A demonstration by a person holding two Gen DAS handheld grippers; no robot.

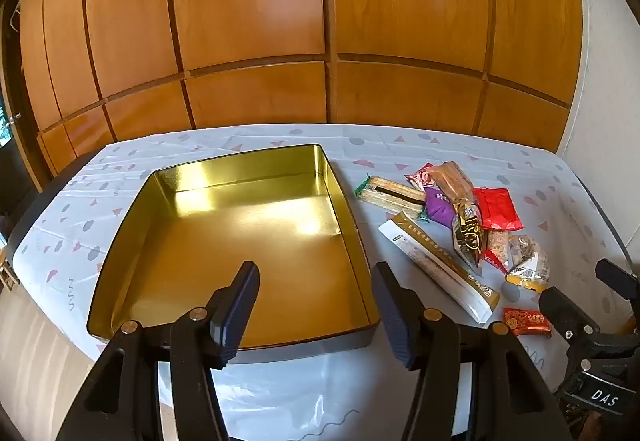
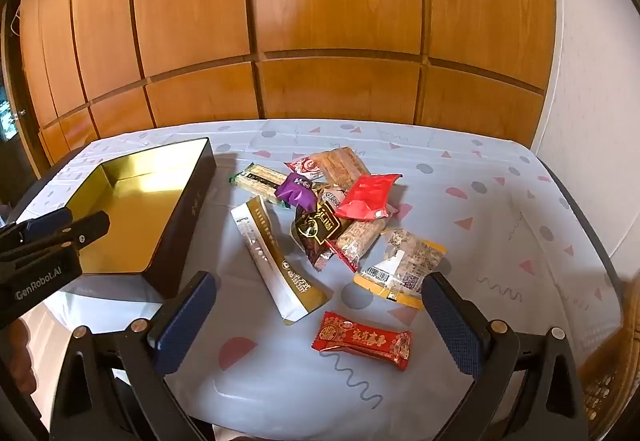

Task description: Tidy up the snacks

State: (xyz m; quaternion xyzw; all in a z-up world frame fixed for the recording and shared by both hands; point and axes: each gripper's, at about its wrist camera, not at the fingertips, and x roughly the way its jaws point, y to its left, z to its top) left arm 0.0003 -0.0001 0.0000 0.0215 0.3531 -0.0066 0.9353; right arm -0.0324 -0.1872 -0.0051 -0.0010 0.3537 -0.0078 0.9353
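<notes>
The right gripper [image 2: 320, 325] is being held wide open, empty, above the small red snack bar [image 2: 362, 340]; the snack pile [image 2: 340, 209] is lying at 12 o'clock. The gold tin [image 1: 240, 241], nothing inside, is being faced by the left gripper [image 1: 316, 305], also spread and empty. Bare tablecloth [image 2: 520, 241] is being left at 3 o'clock.

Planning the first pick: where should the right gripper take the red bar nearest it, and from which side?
Grip the red bar across its short width at mid-length, coming from above with the open right gripper. It lies flat and alone on the cloth, long axis roughly left-right, so turn the fingers to straddle its long edges.
</notes>
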